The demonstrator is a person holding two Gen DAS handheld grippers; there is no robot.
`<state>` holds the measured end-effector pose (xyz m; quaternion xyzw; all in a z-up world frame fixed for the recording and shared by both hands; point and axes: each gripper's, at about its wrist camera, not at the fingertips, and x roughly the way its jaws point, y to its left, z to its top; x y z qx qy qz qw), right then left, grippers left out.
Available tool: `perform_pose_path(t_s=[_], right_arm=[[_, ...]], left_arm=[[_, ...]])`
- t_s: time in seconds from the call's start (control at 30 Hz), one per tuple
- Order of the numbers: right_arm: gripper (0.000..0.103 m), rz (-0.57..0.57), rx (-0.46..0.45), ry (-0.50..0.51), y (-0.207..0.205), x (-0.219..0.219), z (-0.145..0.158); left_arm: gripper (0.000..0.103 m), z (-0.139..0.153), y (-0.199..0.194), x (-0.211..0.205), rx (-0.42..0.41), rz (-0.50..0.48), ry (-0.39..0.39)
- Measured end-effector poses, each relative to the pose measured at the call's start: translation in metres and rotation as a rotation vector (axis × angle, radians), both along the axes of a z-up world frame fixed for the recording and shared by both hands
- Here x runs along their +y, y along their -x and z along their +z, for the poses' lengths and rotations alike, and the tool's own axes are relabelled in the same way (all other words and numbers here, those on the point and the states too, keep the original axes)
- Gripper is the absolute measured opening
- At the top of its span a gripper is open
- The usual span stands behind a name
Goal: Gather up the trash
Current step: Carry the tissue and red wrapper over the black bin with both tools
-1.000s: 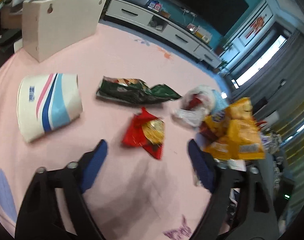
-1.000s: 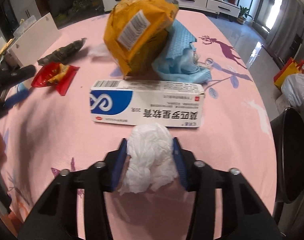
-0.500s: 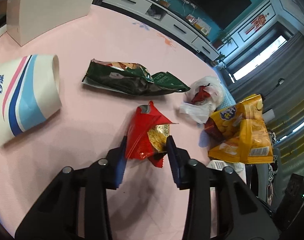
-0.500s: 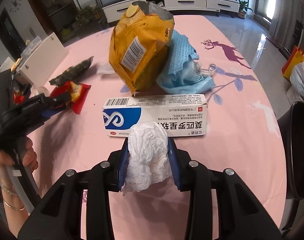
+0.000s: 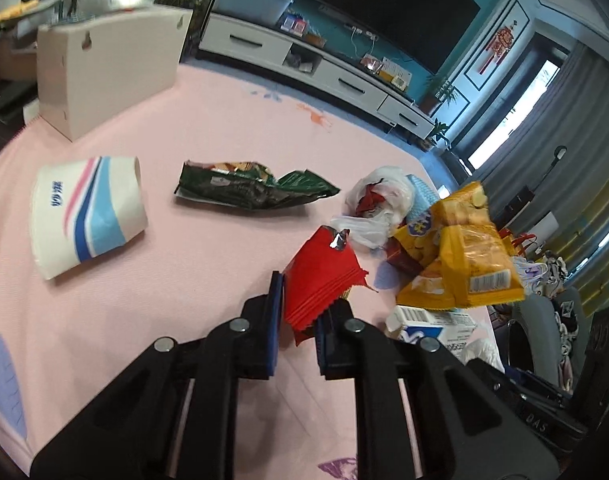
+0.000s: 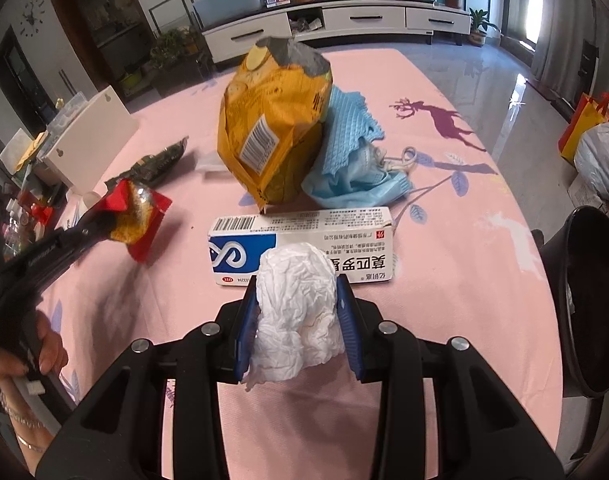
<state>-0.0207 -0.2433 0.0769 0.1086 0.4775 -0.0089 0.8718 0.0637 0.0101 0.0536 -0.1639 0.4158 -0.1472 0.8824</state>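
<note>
My left gripper (image 5: 300, 300) is shut on a red snack wrapper (image 5: 322, 274), lifted a little off the pink tablecloth (image 5: 224, 128); from the right wrist view the same red wrapper (image 6: 138, 216) hangs from the left gripper (image 6: 104, 216). A crumpled white tissue (image 6: 298, 312) is clamped in my right gripper (image 6: 298, 304), raised over the table. On the cloth lie a green snack bag (image 5: 248, 186), a paper cup (image 5: 88, 216) on its side, a yellow chip bag (image 6: 272, 128), a white and blue medicine box (image 6: 304, 244), a blue cloth (image 6: 352, 160) and a white plastic bag (image 5: 380, 204).
A white board stand (image 5: 104, 68) stands at the table's far left. A dark round bin (image 6: 592, 320) sits beside the table's right edge. A person's hand (image 6: 24, 356) grips the left tool's handle. A TV cabinet (image 6: 336, 20) lines the far wall.
My left gripper moved onto the red wrapper, shut on it and lifted it off the cloth. The right gripper rose slightly with the tissue still held.
</note>
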Motion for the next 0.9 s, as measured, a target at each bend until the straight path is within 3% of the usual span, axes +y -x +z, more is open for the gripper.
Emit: perform_pose_path(t_s=[0.6,0.9], right_arm=[[0.038,-0.036,-0.137,-0.026,0.024,-0.016,0.042],[0.038,-0.070,-0.237,-0.021,0.048,-0.033,0.071]], left_arm=[[0.015,0.066,0.073,-0.033,-0.190,-0.094,-0.051],[0.015,0.080,0.101,-0.066,-0.244,-0.175,-0.089]])
